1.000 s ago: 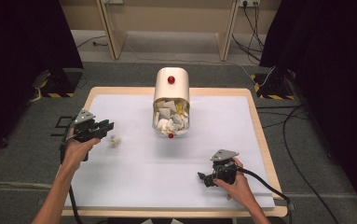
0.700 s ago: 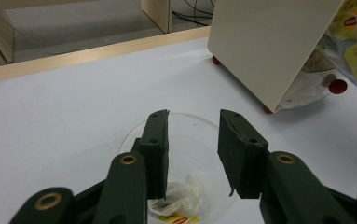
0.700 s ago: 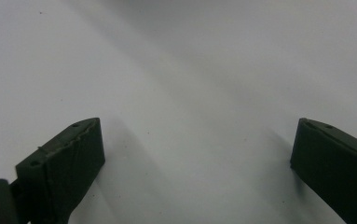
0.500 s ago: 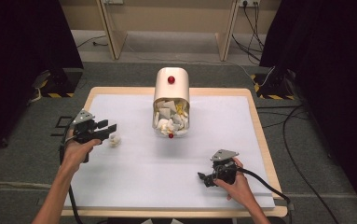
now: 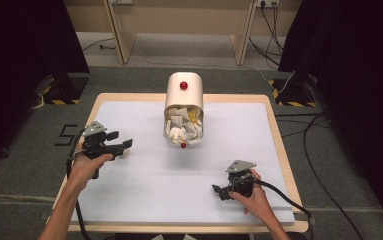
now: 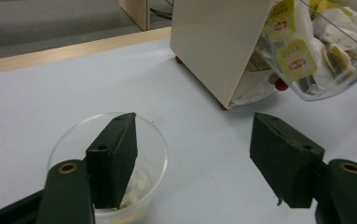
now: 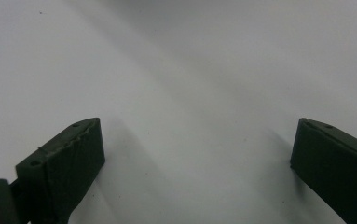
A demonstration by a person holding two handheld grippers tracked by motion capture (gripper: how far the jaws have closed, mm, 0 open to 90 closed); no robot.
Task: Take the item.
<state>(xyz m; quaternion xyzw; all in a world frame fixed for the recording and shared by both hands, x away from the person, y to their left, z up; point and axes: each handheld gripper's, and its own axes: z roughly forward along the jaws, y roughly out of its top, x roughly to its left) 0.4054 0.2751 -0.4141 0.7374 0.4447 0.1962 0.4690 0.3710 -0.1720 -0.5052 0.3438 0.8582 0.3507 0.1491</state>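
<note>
A cream dispenser (image 5: 183, 95) stands at the table's middle back, and its clear front bin (image 6: 327, 56) is full of tea bags. My left gripper (image 5: 123, 140) hovers left of it. Its jaws have just been opening and now stand open (image 6: 192, 126) with only bare table between them. A clear plastic cup (image 6: 150, 140) with a tea bag in it sits under and behind the left jaw. Near the front right, my right gripper (image 5: 218, 191) rests low over the mat. It is open (image 7: 198, 128) and holds nothing.
A pale mat (image 5: 144, 200) covers the wooden table (image 5: 279, 145). Cables (image 5: 284, 197) trail from both grippers toward the front edge. Dark curtains and floor cables surround the table.
My left gripper has shifted a little right, toward the dispenser, and its jaws have spread apart. The small cup beside it is now covered by the jaws in the high view. The right hand stayed still.
</note>
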